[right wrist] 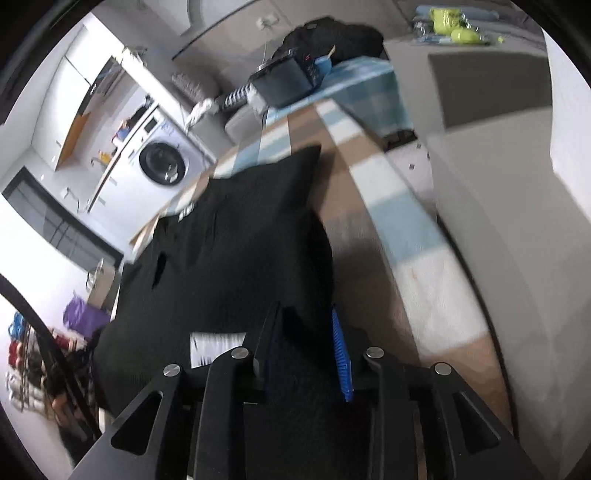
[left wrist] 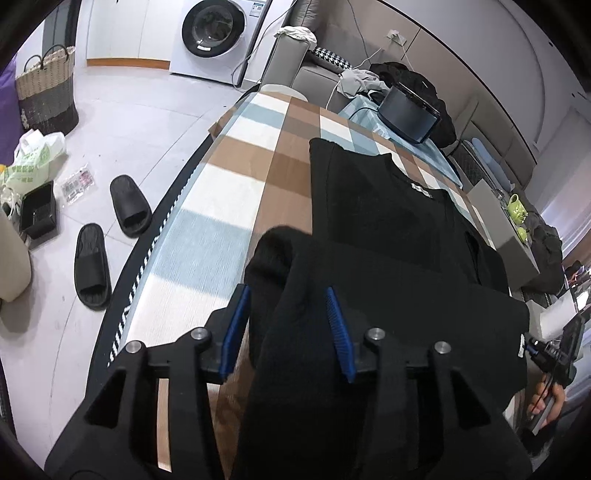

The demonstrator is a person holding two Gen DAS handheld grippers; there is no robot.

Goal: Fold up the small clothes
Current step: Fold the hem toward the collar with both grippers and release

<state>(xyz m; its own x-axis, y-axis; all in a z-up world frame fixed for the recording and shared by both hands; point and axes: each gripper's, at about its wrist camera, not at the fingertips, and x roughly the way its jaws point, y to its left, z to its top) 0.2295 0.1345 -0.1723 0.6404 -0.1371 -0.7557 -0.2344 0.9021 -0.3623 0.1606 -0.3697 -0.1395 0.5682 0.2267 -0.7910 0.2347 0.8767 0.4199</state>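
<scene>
A black garment (left wrist: 388, 221) lies on the checked tablecloth (left wrist: 229, 192), collar with a white label toward the far side. Its near edge is lifted and folded over toward the collar. My left gripper (left wrist: 288, 295) is shut on a bunched corner of that lifted edge, the blue pads pressing the cloth. In the right wrist view the same black garment (right wrist: 236, 236) stretches to the left, and my right gripper (right wrist: 306, 317) is shut on its other near corner, beside a white care label (right wrist: 214, 345). The right gripper also shows in the left wrist view (left wrist: 554, 354).
A grey box (left wrist: 506, 229) with green cups (left wrist: 517, 206) stands right of the garment. A dark speaker (left wrist: 408, 112) and heaped clothes sit at the table's far end. Black slippers (left wrist: 110, 236), bags and a woven basket (left wrist: 48, 88) are on the floor left. A washing machine (left wrist: 218, 33) stands behind.
</scene>
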